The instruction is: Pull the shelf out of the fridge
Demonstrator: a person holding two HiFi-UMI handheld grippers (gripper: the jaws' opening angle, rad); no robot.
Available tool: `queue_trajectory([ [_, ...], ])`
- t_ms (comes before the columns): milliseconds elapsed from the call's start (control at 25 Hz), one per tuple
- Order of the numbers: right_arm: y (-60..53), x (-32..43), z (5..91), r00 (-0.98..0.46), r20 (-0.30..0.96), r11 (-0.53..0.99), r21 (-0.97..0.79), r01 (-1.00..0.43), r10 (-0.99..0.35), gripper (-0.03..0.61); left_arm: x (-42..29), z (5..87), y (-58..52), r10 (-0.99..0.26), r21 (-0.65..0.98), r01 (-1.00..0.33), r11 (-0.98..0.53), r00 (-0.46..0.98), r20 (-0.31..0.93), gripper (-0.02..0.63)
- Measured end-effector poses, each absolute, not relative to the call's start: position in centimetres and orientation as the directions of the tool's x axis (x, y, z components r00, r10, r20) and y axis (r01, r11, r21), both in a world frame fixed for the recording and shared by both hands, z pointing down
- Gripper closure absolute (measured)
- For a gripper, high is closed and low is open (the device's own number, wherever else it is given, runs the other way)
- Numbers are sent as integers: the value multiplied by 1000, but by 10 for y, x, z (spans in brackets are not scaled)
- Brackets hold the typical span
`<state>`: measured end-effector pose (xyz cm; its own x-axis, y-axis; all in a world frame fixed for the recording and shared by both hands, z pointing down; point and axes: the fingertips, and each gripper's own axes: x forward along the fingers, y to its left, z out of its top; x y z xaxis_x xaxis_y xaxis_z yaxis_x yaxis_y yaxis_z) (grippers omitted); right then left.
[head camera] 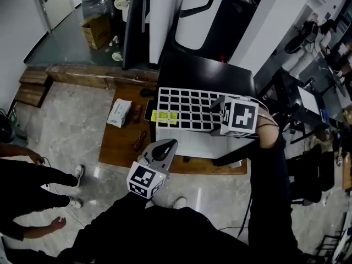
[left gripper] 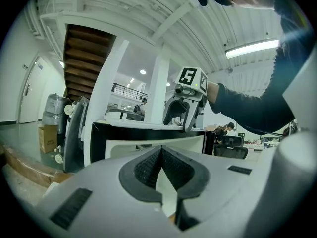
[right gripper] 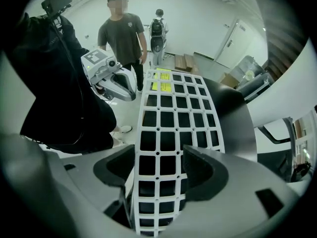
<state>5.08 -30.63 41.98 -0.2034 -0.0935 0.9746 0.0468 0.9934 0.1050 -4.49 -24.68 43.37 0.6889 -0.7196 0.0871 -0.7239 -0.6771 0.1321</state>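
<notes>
- white grid shelf [head camera: 184, 108] out, lying flat on top of the black fridge [head camera: 206, 73]
- right gripper [right gripper: 158, 175] points down over the shelf's end, jaws wide apart, grid runs between them, pads not pressing
- left gripper [left gripper: 161, 170] held level, well apart from the shelf, jaws closed together, nothing between

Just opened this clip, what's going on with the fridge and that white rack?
A person with a gripper in each hand stands at a small black fridge. The white grid shelf lies flat on top of it, already out. The right gripper points down over one end of the shelf, jaws open, not clamping it. The left gripper is shut and empty, held level, away from the fridge.
</notes>
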Motion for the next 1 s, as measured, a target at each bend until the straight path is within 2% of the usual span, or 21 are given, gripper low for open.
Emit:
queue_trajectory([
  [120,-308,46,418,-229,967,991,126,42,-113,267,-47,431,-247,-721,125,-725,-678,688,85,607],
  [200,-305,42,409,-300,942,986,165,25,-150,268,-46,431,-244,-721,123,-726,-677,687,85,607],
  [280,-294,44,386,-424,877,970,242,-21,-228,277,-35,431,-236,-720,115,-725,-679,688,85,607],
  [360,-273,50,355,-590,743,942,322,-100,-316,307,-18,431,-222,-720,102,-725,-681,689,82,607],
  [480,-236,62,320,-784,473,903,343,-259,-404,465,0,431,-204,-717,80,-721,-689,693,76,607],
  [520,-226,62,315,-814,398,895,324,-306,-422,496,-1,430,-202,-713,73,-717,-693,697,73,607],
  [600,-218,54,315,-837,292,878,278,-389,-463,534,-13,427,-206,-706,66,-709,-702,705,70,607],
  [760,-211,55,326,-801,105,803,178,-568,-590,560,-24,424,-211,-681,67,-684,-727,730,62,607],
  [880,-192,72,346,-741,6,739,85,-668,-671,572,-17,424,-197,-658,68,-660,-748,751,48,607],
  [1000,-169,77,371,-711,-43,712,-15,-702,-702,572,-13,432,-181,-643,75,-646,-760,763,57,607],
])
